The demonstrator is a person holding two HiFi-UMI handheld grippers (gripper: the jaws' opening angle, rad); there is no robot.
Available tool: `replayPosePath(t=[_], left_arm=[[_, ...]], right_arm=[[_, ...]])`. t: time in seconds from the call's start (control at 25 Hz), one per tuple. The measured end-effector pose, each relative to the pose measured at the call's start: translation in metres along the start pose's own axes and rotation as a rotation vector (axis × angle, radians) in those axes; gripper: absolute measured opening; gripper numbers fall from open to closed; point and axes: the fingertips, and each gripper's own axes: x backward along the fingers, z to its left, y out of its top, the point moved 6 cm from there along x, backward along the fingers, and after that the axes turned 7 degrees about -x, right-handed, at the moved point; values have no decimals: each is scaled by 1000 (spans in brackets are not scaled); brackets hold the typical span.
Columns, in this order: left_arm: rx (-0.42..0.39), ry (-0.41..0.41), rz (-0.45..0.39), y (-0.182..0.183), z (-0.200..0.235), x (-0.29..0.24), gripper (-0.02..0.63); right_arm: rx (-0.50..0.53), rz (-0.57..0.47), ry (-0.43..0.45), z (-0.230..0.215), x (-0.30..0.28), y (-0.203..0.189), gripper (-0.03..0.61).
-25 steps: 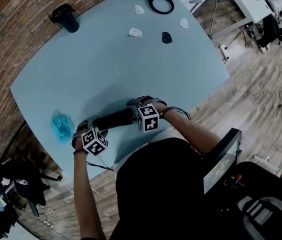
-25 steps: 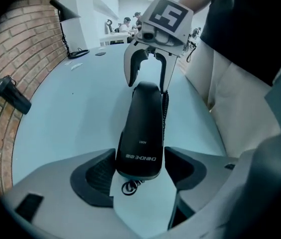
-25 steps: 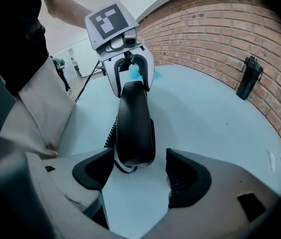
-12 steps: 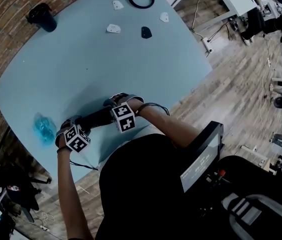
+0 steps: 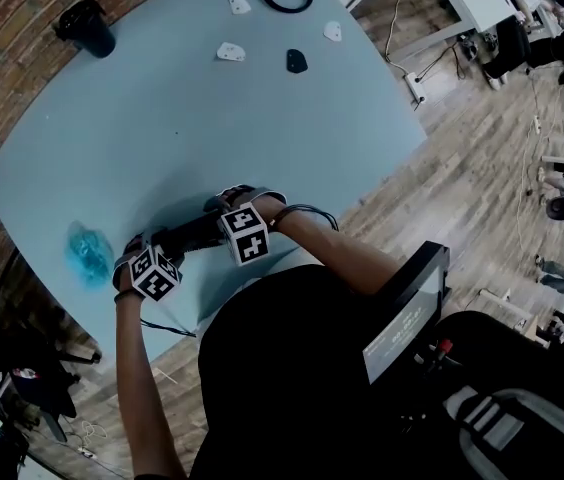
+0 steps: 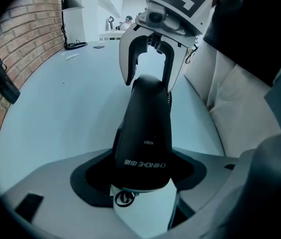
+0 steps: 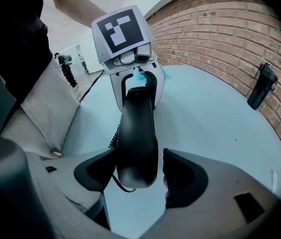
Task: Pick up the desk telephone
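The telephone handset (image 5: pixel 194 236) sits at the near edge of the light blue table (image 5: pixel 212 118), right in front of the person. Its long axis runs left to right along that edge, with the right end a little farther out.

My left gripper (image 6: pixel 140 177) has the left end. Both pads are tight against the black shell, so that end is clamped.

My right gripper (image 7: pixel 138 173) straddles the right end. Its jaws have just been closing and the handset is between them. One pad meets the shell, but I see a clear gap at the other, so there is no full grip there.

From the head view the marker cubes cover both sets of jaws. Only the gripper views show that difference.

The left gripper view also shows white lettering on the handset's back and a coiled cord (image 6: pixel 169 96) hanging off its far end. The head view shows neither.

The head view alone takes in the whole table, with a crumpled blue thing (image 5: pixel 87 253) to the left. A black bottle (image 5: pixel 87 26) stands far off by the brick wall (image 5: pixel 2 78).
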Motion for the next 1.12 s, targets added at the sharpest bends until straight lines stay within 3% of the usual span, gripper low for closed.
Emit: replayPosePath(t=[0.24, 0.36, 0.48, 0.72, 0.88, 1.12], left_arm=[[-50, -35, 36, -1, -7, 1, 324], [-45, -12, 51, -10, -6, 9, 327], [-8, -1, 39, -17, -6, 13, 325], [-33, 26, 73, -21, -6, 13, 302], [-28, 32, 88, -21, -7, 13, 302], [-29, 22, 81, -18, -7, 11, 302]], right_arm=[[31, 9, -60, -1, 4, -4, 298], [36, 12, -99, -2, 2, -5, 298], [40, 16, -96, -2, 3, -3, 298], [14, 39, -52, -4, -2, -1, 296], [66, 117, -92, -2, -11, -11, 271], [26, 126, -89, -4, -11, -16, 268]])
